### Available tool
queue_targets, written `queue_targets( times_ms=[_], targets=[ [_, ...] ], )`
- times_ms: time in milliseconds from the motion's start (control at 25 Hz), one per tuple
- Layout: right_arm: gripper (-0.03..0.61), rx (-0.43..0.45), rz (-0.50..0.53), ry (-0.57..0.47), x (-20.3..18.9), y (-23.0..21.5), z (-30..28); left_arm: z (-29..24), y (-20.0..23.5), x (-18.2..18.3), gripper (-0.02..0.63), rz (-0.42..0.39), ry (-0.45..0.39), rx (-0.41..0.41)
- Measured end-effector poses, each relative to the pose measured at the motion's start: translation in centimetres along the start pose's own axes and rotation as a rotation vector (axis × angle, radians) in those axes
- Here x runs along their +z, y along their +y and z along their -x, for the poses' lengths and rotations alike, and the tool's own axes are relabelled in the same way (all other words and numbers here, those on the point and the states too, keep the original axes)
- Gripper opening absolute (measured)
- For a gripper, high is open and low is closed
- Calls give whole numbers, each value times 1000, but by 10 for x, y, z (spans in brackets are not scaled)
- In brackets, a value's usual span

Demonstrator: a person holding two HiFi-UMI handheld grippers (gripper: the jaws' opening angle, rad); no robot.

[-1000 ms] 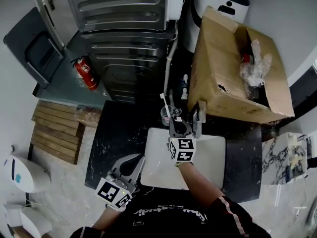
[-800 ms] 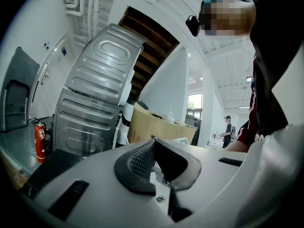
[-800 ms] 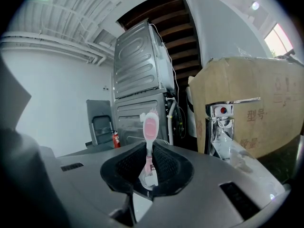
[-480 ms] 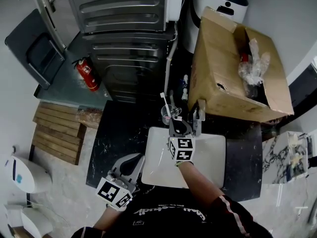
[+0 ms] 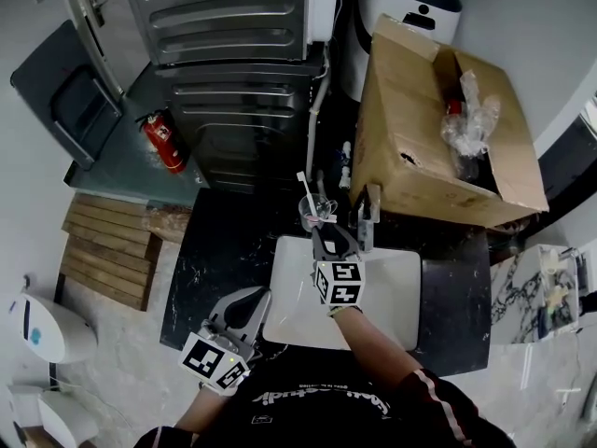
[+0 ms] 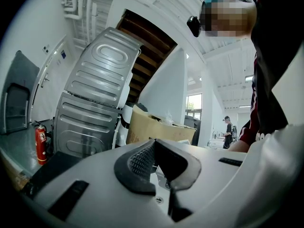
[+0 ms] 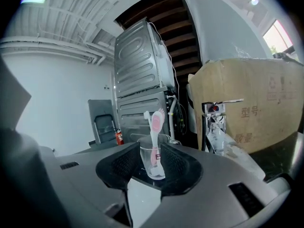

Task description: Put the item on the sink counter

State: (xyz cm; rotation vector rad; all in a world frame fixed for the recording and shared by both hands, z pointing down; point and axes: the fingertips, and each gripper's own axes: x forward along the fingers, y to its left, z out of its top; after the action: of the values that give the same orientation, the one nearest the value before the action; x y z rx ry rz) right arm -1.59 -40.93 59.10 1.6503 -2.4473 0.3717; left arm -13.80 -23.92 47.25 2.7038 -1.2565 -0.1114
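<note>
A clear glass cup [image 5: 314, 215] with a pink and white toothbrush [image 5: 304, 192] in it stands upright on the black marble sink counter [image 5: 224, 250], left of the faucet [image 5: 366, 215]. My right gripper [image 5: 325, 229] reaches over the white basin [image 5: 382, 297] to the cup. In the right gripper view the cup [image 7: 153, 164] sits between the two pads [image 7: 124, 163] with a small gap on each side. The jaws are opening. My left gripper [image 5: 248, 301] hangs low at the basin's front left corner, shut and holding nothing.
A big open cardboard box [image 5: 438, 129] with plastic bags in it stands behind the faucet. A steel appliance [image 5: 233, 63] and a red fire extinguisher [image 5: 161, 140] are beyond the counter's far edge. Wooden slats [image 5: 107, 245] lie on the floor to the left.
The right gripper's jaws have spread away from the cup, which stays upright on the counter. The left gripper has not moved.
</note>
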Motion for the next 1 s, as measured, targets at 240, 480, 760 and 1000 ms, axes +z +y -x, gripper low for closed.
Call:
queue_targets(
  times_ms=[240,480,760,1000],
  targets=[
    [147,32,-22,3,-4,7,32,-1,-20,-2,15,1,7,-6],
    [147,53,-5,-45,12,-1,86,-14,-49,-8,15,1,19,-26],
    [147,22,10,-135,45,-30,161,-34,-88,-3,15,-25,17,-68],
    [133,2,32,-197,63,-51,227,-51,-126,-6,15,-15,14,-124]
  ],
)
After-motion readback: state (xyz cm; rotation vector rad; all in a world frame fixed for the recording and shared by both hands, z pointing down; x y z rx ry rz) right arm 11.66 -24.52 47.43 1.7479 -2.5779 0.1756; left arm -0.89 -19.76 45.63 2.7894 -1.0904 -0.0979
